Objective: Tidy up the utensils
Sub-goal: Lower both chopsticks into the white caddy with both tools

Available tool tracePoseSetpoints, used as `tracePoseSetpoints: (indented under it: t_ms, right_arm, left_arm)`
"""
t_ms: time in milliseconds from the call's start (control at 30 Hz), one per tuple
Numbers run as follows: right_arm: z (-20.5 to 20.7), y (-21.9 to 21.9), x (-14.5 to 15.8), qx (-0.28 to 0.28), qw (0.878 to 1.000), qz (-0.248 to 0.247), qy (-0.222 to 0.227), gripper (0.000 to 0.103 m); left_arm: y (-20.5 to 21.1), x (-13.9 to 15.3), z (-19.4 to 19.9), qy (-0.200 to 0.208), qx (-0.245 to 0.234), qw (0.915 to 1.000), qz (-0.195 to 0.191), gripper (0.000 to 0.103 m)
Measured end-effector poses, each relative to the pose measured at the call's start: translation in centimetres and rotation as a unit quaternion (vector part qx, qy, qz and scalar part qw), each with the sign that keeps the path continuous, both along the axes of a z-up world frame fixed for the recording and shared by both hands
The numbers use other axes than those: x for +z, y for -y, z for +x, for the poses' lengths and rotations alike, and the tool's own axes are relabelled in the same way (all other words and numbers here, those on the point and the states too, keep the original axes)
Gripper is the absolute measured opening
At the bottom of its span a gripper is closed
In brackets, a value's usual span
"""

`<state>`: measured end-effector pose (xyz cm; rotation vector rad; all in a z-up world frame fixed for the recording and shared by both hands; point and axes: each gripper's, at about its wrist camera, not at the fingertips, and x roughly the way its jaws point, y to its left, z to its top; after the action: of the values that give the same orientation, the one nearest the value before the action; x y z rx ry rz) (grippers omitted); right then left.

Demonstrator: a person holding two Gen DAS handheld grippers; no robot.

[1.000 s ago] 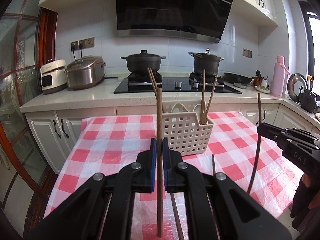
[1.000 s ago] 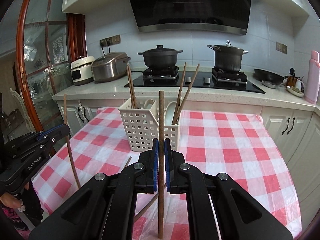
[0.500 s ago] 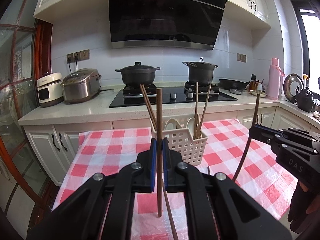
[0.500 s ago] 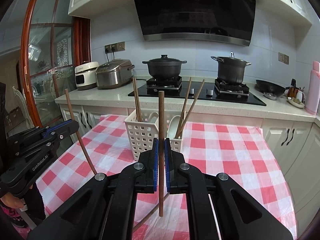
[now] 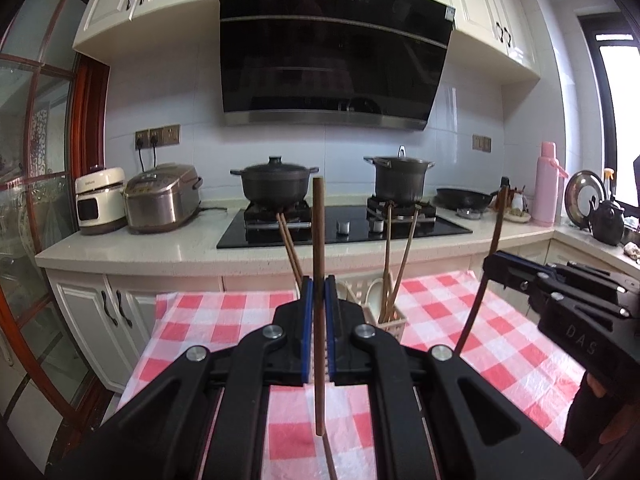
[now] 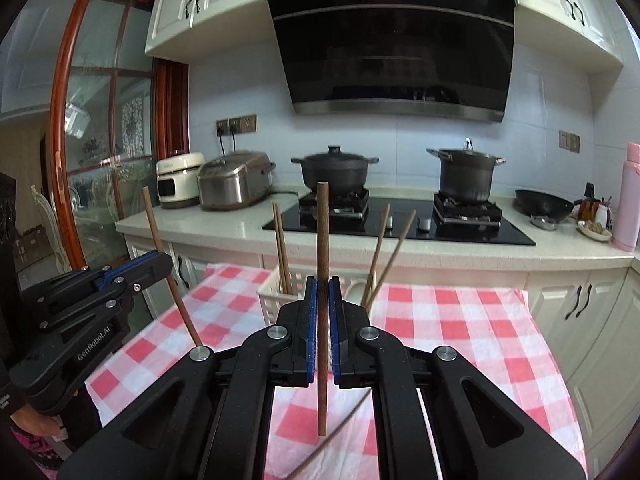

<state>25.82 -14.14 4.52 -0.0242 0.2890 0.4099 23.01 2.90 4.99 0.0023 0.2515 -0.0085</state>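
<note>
Overhead, two chopsticks stood upright in clenched grippers above the checked tablecloth [image 5: 224, 320].
Behind, the white basket [image 6: 270, 300] held leaning chopsticks. Left gripper [image 5: 319, 292] pinched one brown chopstick [image 5: 318, 240] vertically, tip down; right gripper [image 6: 323, 294] pinched another chopstick [image 6: 322, 240] likewise, long axis vertical.

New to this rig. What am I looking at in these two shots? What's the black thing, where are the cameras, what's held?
No robot arm here: a person holds a hand-held gripper in each hand, each with a fisheye camera looking along its fingers. The left camera shows the left hand-held gripper shut on an upright chopstick, with the right one at the side. The right camera shows the right hand-held gripper shut on its own chopstick. Ahead, on a red-checked tablecloth, stands a white basket already holding chopsticks. One more chopstick lies on the cloth.
</note>
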Motion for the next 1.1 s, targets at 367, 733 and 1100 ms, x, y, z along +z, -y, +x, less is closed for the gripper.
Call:
tracePoseSetpoints:
  t_ms: [367,733,1100]
  right_arm:
    - [1.9,-0.2,2.2,-0.004,0.999,0.010,0.032,0.006]
    - [5.7,-0.2,4.8,-0.005,0.998,0.030,0.055,0.006]
    - [9.5,-0.7,5.4,-0.006,0.998,0.030,0.056,0.006]
  left_arm:
    - [1.2,3.5,1.5,0.037,-0.013,0.9992,0.007,0.006]
    - [1.3,7.7,5.4,0.060,-0.025,0.9978,-0.011,0.006]
    - [1.3,10.0,10.2,0.065,-0.023,0.9975,-0.018,0.006]
